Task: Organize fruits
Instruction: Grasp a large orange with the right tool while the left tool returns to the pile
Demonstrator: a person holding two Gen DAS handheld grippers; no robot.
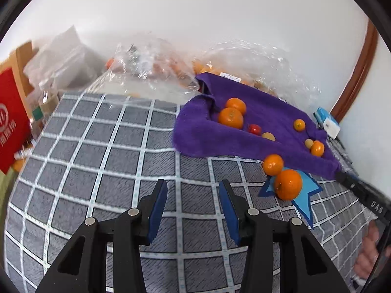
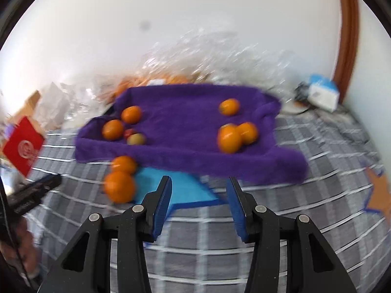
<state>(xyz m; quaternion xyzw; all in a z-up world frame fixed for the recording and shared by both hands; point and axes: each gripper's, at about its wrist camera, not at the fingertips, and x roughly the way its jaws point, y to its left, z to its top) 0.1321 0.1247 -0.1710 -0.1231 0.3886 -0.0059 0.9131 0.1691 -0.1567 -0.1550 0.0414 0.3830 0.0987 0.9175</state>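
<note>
Orange fruit on purple, over a grey and white check.

My left tongs (image 1: 193, 190) and my right tongs (image 2: 198, 186) are black with blue pads. Under them the counter (image 1: 97, 146) wears a grey cloth crossed by white lines into squares. The towel (image 1: 268, 112) is deep purple, and the oranges (image 1: 231, 118) on it are bright orange; beside them sit a small red fruit (image 1: 254, 129) and a pale yellow-tan one (image 1: 268, 136). Another orange (image 1: 288, 184) rests on a light blue star (image 1: 305, 190) edged in darker blue. An orange star (image 2: 380, 195) with a blue border shows in my right view. The box (image 1: 12, 119) at the left is red with white marks, the wall (image 1: 195, 12) white, the trim (image 1: 359, 73) brown.
</note>
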